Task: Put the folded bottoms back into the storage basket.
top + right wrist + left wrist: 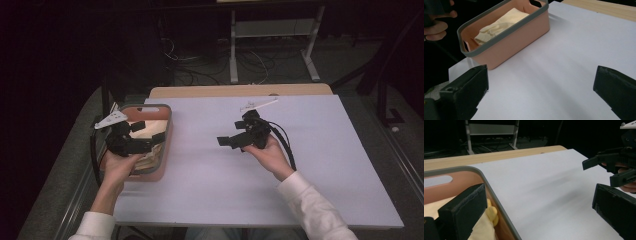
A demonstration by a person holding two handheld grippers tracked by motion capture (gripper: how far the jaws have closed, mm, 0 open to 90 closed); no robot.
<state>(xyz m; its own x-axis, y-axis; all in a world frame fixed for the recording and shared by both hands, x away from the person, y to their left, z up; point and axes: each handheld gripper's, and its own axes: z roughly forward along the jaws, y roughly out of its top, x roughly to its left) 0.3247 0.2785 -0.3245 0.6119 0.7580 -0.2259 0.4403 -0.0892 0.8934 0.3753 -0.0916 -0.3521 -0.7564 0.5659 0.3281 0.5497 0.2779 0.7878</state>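
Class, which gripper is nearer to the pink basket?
Left. The left gripper hangs over the pink basket, fingers open above the cloth; the right gripper hovers over the bare white table, apart.

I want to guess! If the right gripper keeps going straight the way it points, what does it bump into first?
Probably the pink basket. The right gripper points across bare white table toward it, fingers open; depth is hard to judge.
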